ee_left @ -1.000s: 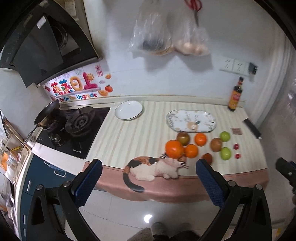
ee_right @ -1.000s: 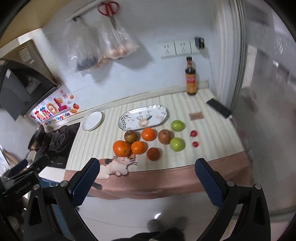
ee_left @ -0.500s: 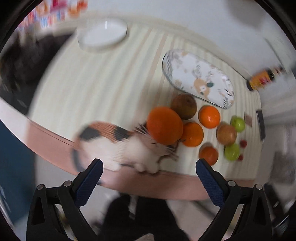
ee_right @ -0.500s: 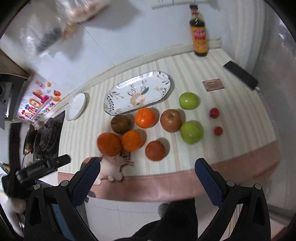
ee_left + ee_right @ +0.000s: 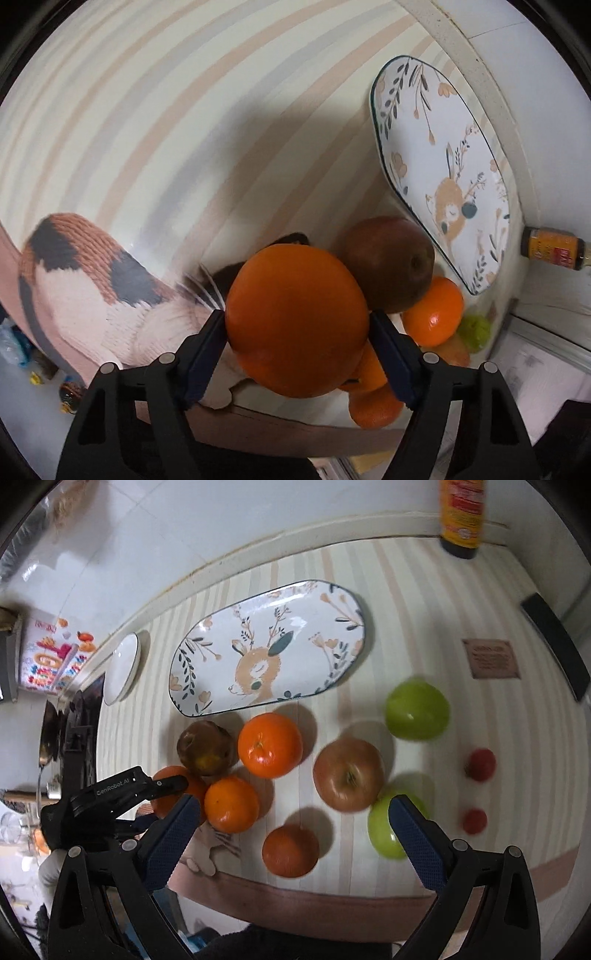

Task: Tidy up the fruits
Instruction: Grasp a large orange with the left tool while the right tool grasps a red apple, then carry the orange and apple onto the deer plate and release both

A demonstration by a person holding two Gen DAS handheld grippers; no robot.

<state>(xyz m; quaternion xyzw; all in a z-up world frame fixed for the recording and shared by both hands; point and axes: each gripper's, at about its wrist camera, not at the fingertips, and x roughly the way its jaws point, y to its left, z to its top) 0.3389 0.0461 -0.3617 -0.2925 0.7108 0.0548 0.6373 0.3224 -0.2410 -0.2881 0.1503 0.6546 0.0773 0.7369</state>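
My left gripper [image 5: 297,328] is shut on the big orange [image 5: 297,319]; it also shows in the right wrist view [image 5: 162,792], low at the left. A brown fruit [image 5: 388,264], a smaller orange [image 5: 436,314] and the oval deer plate [image 5: 443,166] lie beyond it. My right gripper [image 5: 293,814] is open and empty above a dark orange [image 5: 290,849]. Around it lie two oranges [image 5: 269,744], a reddish apple [image 5: 349,773], two green apples [image 5: 417,709], two small red fruits [image 5: 480,764] and the deer plate [image 5: 269,646].
A knitted cat toy [image 5: 92,295] lies at the counter's front edge. A sauce bottle [image 5: 460,513] stands at the back wall. A small white plate [image 5: 122,668] and the stove [image 5: 74,731] are to the left. A dark phone [image 5: 557,646] and a brown card [image 5: 493,659] lie at the right.
My left gripper dropped to the counter and closed on the big orange. My right gripper came lower and closer over the fruits, staying open.
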